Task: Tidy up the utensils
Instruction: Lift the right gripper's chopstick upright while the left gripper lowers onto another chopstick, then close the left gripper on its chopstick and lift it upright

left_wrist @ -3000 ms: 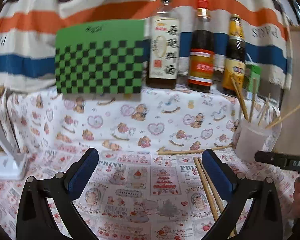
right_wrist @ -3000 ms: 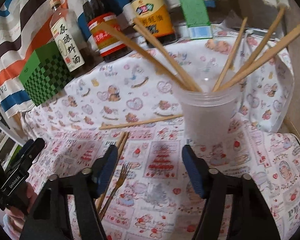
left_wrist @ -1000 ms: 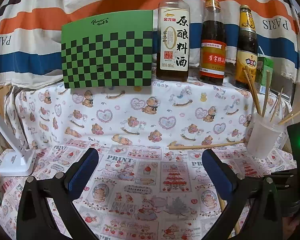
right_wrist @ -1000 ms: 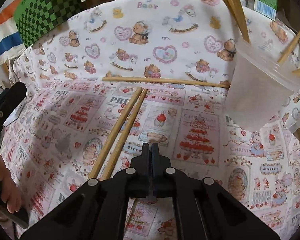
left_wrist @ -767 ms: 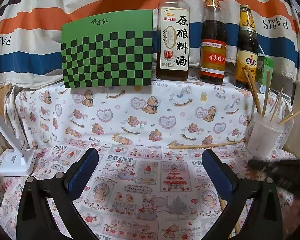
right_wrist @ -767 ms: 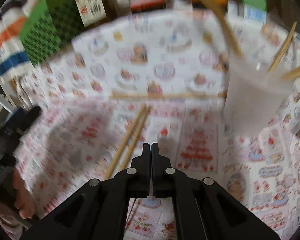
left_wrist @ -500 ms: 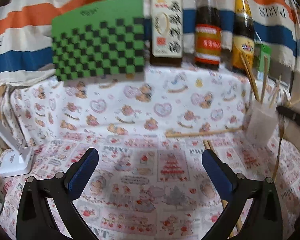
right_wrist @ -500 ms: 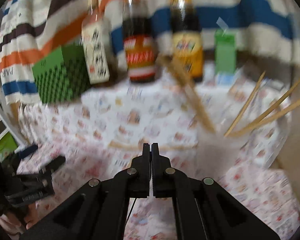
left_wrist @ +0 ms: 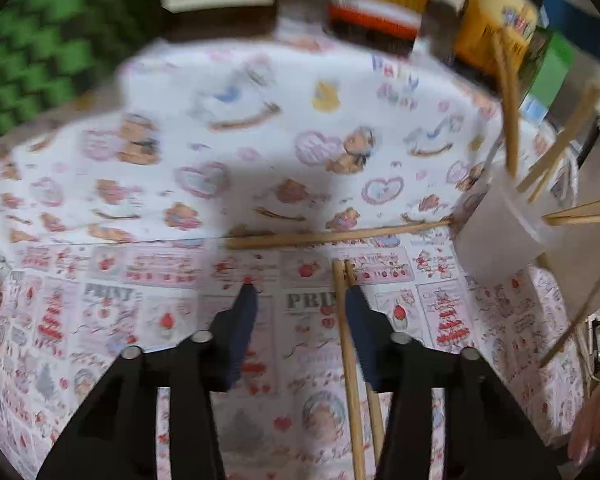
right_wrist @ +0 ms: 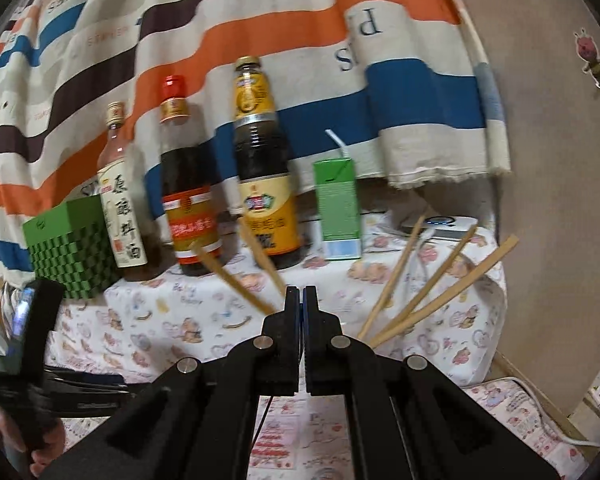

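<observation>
In the left wrist view my left gripper [left_wrist: 300, 304] is open, low over the printed cloth [left_wrist: 148, 280]. A pair of wooden chopsticks [left_wrist: 349, 360] lies by its right finger, and a single chopstick [left_wrist: 331, 236] lies crosswise beyond. A clear plastic cup [left_wrist: 495, 236] with several chopsticks stands at the right. A thin wooden fork [left_wrist: 579, 308] hangs in the air right of the cup. In the right wrist view my right gripper [right_wrist: 301, 300] is shut, raised above the cup's chopsticks [right_wrist: 423, 300]. What it holds is hidden by its fingers.
Three sauce bottles [right_wrist: 266, 176] stand at the back with a green drink carton [right_wrist: 337, 208] and a green checkered box [right_wrist: 66, 252]. A striped cloth [right_wrist: 300, 40] hangs behind. A brown board [right_wrist: 559, 160] bounds the right side.
My left gripper has dropped forward to the chopstick pair and narrowed its opening. My right gripper closed on the fork on the cloth and rose over the cup.
</observation>
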A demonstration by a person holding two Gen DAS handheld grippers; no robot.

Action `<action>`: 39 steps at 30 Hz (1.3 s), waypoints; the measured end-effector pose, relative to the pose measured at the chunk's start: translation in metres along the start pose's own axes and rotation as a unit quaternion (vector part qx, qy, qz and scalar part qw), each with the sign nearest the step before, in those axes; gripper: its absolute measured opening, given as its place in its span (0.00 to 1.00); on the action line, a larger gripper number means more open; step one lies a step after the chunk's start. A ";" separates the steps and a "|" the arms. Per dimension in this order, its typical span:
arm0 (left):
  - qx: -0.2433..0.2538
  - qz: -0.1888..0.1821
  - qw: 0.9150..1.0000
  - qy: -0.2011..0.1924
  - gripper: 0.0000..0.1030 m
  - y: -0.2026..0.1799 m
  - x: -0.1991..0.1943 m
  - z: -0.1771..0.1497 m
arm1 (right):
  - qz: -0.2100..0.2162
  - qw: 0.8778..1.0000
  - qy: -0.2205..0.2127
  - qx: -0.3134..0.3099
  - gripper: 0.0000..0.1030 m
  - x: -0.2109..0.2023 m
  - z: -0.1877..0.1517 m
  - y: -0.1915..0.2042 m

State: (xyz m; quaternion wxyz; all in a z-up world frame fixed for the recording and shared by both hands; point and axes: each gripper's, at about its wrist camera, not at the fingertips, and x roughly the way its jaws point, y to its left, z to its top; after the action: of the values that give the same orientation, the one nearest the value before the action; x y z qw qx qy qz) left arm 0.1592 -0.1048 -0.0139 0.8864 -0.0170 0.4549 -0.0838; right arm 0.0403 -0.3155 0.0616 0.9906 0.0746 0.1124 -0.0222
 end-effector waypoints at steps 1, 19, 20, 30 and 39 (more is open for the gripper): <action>0.004 0.006 1.000 0.009 0.35 -0.003 0.006 0.001 | -0.006 1.000 -0.003 0.004 0.02 0.000 0.001 -0.004; 0.059 0.060 0.996 0.043 0.19 -0.048 0.052 0.006 | -0.009 0.999 0.000 0.049 0.02 0.001 0.010 -0.028; 0.048 0.052 0.996 0.051 0.17 -0.045 0.052 0.008 | -0.010 0.999 0.000 0.053 0.02 0.001 0.011 -0.030; 0.005 -0.021 1.000 -0.004 0.06 -0.015 -0.010 0.016 | -0.005 0.997 -0.006 0.080 0.02 -0.003 0.016 -0.043; 0.034 -0.043 0.985 -0.162 0.06 -0.038 -0.156 0.021 | 0.010 0.997 -0.001 0.083 0.02 0.000 0.021 -0.056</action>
State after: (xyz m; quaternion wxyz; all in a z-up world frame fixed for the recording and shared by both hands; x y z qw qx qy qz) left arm 0.0820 -0.1175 0.1283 0.9442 -0.0193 0.3007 -0.1332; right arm 0.0412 -0.3746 0.0742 0.9813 0.1573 0.1083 -0.0219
